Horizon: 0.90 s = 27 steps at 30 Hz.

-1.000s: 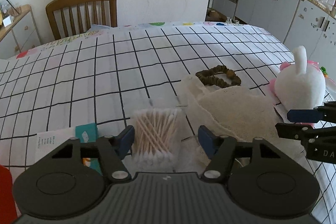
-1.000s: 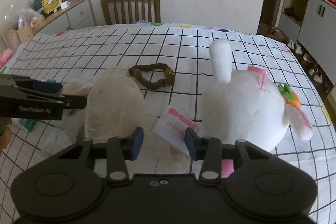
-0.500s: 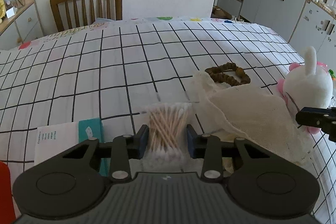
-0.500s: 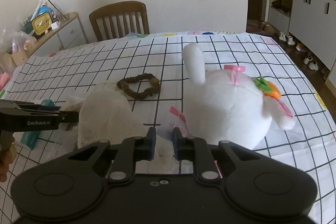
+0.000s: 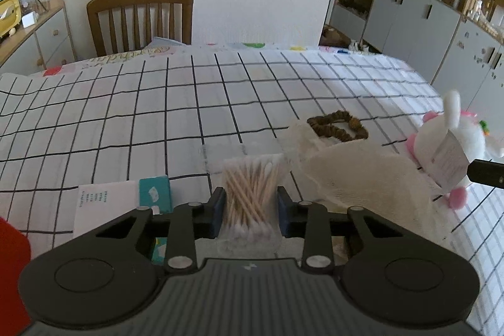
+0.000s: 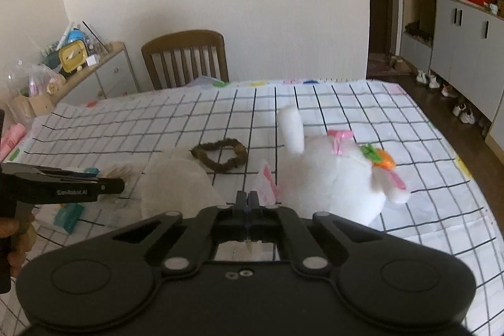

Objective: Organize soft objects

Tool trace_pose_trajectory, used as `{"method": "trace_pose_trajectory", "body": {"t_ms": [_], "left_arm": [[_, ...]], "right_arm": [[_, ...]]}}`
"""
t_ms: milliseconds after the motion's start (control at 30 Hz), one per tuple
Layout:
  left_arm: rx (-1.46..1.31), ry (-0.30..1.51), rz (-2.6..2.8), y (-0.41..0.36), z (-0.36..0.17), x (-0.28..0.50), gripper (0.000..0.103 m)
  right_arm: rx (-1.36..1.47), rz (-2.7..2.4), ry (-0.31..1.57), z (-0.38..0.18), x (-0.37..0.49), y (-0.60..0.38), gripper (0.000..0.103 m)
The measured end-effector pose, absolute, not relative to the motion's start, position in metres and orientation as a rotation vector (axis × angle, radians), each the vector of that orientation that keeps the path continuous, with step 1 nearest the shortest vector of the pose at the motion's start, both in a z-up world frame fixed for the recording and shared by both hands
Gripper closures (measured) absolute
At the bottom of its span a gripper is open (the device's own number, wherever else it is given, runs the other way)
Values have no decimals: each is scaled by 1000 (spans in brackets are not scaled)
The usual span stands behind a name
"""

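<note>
"GenRobot.AI" in white on the side of the left gripper (image 6: 104, 185), at the left edge of the right wrist view; print on paper tag (image 5: 445, 161) and leaflet (image 5: 104, 203) too small to read

Two fisheye views, each from just behind a gripper, looking forward and downward across a checked tablecloth (image 5: 132, 115) toward a chair (image 5: 141, 18) and white wall. The left view sits low and close behind the left gripper (image 5: 251, 211). The right view looks from further right, over the right gripper (image 6: 248, 199). Both share the chair, mesh bag (image 5: 362, 175), bracelet (image 6: 220, 158) and plush rabbit (image 6: 334, 181).
</note>
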<state>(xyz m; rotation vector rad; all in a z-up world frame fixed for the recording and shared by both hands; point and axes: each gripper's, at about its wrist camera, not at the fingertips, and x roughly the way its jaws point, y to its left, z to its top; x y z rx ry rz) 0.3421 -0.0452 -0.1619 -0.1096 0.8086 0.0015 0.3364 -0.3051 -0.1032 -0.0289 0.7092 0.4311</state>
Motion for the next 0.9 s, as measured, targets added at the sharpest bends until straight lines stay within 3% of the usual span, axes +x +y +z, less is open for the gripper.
{"method": "trace_pose_trajectory", "body": {"t_ms": [433,900], "left_arm": [[-108,724,-46,-45,-116,302,70],[-108,780,-33,-39,-127,278,70]], "right_arm": [[-72,488,588,-40,294,-301,103],[-66,548,808,-89,307,-286,100]]}}
